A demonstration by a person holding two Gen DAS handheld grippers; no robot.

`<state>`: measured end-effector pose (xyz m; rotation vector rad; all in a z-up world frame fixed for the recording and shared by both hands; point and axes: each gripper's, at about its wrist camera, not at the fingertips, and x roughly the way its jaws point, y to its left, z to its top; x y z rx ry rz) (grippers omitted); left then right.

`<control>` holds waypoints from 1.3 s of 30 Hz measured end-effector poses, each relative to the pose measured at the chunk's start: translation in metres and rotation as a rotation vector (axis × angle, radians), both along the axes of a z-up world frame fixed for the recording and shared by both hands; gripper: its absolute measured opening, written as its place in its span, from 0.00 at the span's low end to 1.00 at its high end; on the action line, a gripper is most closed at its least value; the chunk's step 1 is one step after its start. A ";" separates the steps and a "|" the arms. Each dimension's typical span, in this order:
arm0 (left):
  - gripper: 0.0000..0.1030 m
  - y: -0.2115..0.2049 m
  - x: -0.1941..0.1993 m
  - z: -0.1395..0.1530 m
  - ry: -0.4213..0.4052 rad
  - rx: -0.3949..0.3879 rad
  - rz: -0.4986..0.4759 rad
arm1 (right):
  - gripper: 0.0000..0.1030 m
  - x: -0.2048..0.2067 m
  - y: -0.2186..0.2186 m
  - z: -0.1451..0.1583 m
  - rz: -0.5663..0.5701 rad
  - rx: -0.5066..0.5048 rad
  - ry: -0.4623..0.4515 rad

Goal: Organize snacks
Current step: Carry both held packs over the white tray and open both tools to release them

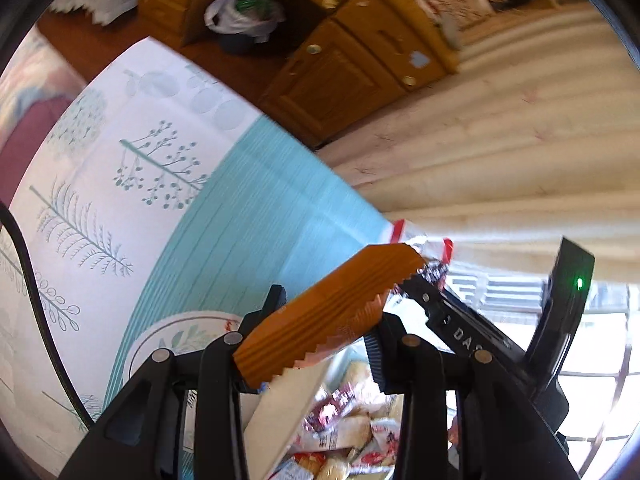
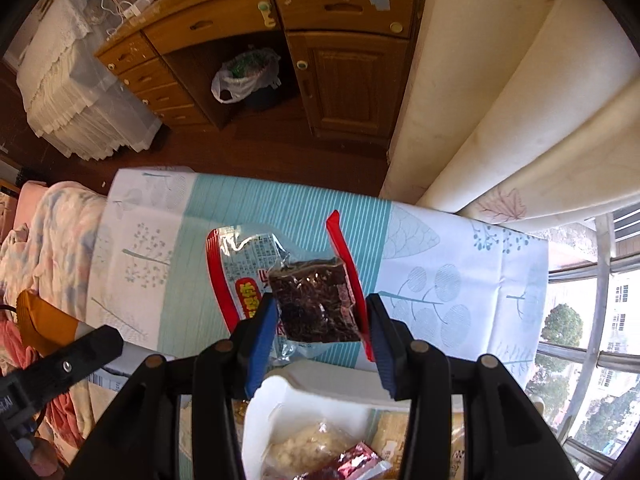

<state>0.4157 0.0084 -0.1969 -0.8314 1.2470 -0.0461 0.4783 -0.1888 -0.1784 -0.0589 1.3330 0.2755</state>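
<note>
Two packets gripped — print unreadable.

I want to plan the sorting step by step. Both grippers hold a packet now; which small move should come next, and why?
Probably lower the right gripper and release its dark snack packet into the white container just below it. The packet hangs clamped above the table, and that container already holds other snacks.

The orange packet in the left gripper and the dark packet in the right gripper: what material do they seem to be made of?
Orange packet: probably matte plastic or foil film; it has a ribbed heat seal and a zigzag-cut edge.

Dark packet: clear, glossy plastic film, apparently vacuum-packed; the dark contents show through and the surface wrinkles tightly with highlights.

The exact film type cannot be told.
</note>
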 end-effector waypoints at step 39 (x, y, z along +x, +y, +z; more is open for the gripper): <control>0.36 -0.169 -0.154 0.057 -0.352 0.326 -0.635 | 0.44 -0.208 -0.097 -0.030 -0.221 0.152 0.151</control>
